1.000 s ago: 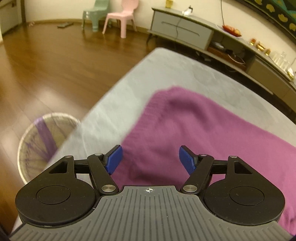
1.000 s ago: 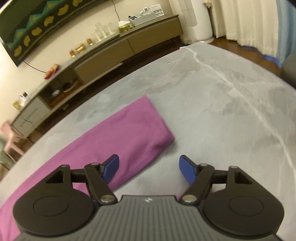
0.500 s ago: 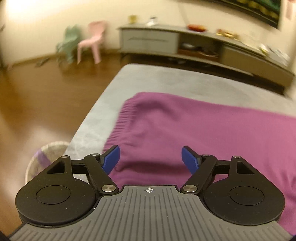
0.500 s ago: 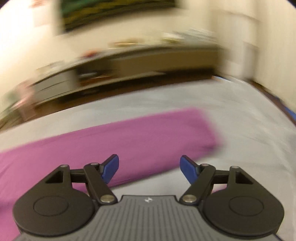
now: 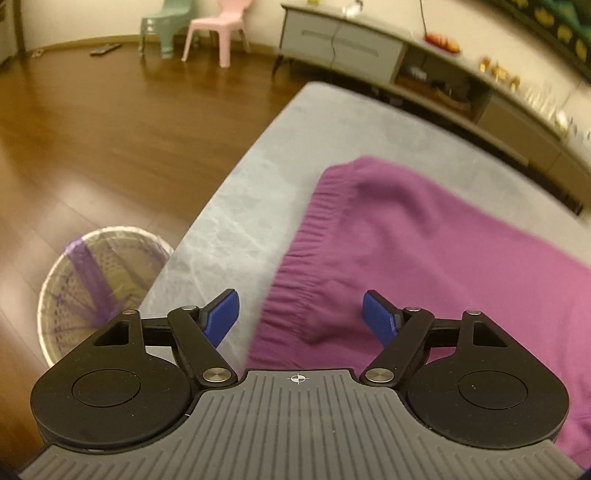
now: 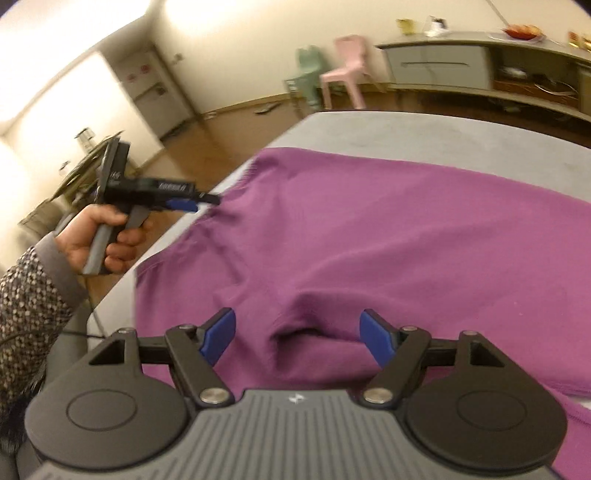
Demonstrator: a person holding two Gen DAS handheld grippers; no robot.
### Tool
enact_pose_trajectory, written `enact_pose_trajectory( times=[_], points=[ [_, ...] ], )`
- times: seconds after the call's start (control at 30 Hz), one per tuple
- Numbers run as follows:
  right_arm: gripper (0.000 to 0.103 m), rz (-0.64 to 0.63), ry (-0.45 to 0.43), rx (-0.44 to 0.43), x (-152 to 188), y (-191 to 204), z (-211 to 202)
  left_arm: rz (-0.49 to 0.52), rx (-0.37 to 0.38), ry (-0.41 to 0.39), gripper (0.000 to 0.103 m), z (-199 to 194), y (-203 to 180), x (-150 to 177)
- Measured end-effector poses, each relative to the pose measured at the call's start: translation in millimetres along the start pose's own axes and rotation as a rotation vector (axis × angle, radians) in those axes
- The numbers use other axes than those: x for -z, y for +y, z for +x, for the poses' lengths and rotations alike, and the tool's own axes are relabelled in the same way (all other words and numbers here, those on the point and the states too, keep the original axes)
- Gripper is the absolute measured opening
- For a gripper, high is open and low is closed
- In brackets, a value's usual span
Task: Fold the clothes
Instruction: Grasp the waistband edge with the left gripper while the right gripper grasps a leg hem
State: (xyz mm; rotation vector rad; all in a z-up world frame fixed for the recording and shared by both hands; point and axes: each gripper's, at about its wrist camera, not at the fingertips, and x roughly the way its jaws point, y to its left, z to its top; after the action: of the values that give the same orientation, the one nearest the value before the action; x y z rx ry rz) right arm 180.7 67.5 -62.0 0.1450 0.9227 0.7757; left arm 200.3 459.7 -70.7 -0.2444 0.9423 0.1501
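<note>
A purple knit sweater [image 5: 424,236] lies spread on the grey bed [image 5: 266,177], its ribbed hem [image 5: 295,266] facing the bed's left edge. My left gripper [image 5: 301,314] hovers open just over that hem, nothing between its blue pads. In the right wrist view the same sweater [image 6: 388,229] fills the middle, with a raised fold near the camera. My right gripper [image 6: 297,334] is open above that fold. The left gripper [image 6: 184,204] shows there too, held in a hand [image 6: 107,236] at the sweater's left edge.
A wicker basket [image 5: 99,280] with purple strands stands on the wooden floor beside the bed. A pink chair [image 5: 218,29] and a green chair [image 5: 162,26] stand far back. A long low cabinet [image 5: 424,70] runs along the wall.
The right wrist view has swung left from the sweater's far end to its near fold and the left hand. The left gripper has shifted back over the hem. Both stay open.
</note>
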Motion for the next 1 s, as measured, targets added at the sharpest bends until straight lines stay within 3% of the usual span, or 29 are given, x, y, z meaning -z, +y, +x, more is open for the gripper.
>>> enact_pose_trajectory(
  times=[0.07,0.17,0.27,0.4,0.43,0.57,0.67,0.73,0.77,0.8,0.87,1.0],
  points=[
    [0.076,0.031,-0.028,0.058,1,-20,-19,0.035,-0.027,-0.015,0.076,8,-2,-3],
    [0.076,0.104,-0.079,0.199,12,-68,-66,0.07,0.022,-0.016,0.072,11,-10,-6],
    [0.077,0.266,-0.171,0.479,41,-144,-142,0.114,0.046,-0.011,0.07,14,-19,-6],
    [0.08,0.503,-0.304,0.882,84,-253,-251,0.159,0.018,-0.005,0.075,21,-33,-8],
    [0.08,0.554,-0.322,0.947,93,-278,-272,0.163,0.014,-0.001,0.075,23,-35,-10],
    [0.081,0.65,-0.324,0.981,110,-350,-301,0.172,0.001,0.019,0.074,28,-45,-15],
    [0.08,0.625,-0.299,0.909,107,-373,-289,0.186,-0.008,0.021,0.063,30,-53,-19],
    [0.061,0.563,-0.253,0.898,100,-369,-266,0.211,-0.004,0.014,0.026,29,-62,-20],
    [0.039,0.508,-0.228,0.911,97,-363,-255,0.217,-0.01,0.011,0.02,28,-66,-20],
    [0.011,0.458,-0.216,0.912,96,-357,-249,0.219,-0.018,0.008,0.018,27,-70,-20],
    [0.007,0.462,-0.219,0.885,88,-347,-246,0.204,-0.018,0.001,0.001,23,-73,-22],
    [0.007,0.454,-0.336,0.82,81,-313,-294,0.06,0.125,-0.044,0.0,-21,-43,-27]
  ],
)
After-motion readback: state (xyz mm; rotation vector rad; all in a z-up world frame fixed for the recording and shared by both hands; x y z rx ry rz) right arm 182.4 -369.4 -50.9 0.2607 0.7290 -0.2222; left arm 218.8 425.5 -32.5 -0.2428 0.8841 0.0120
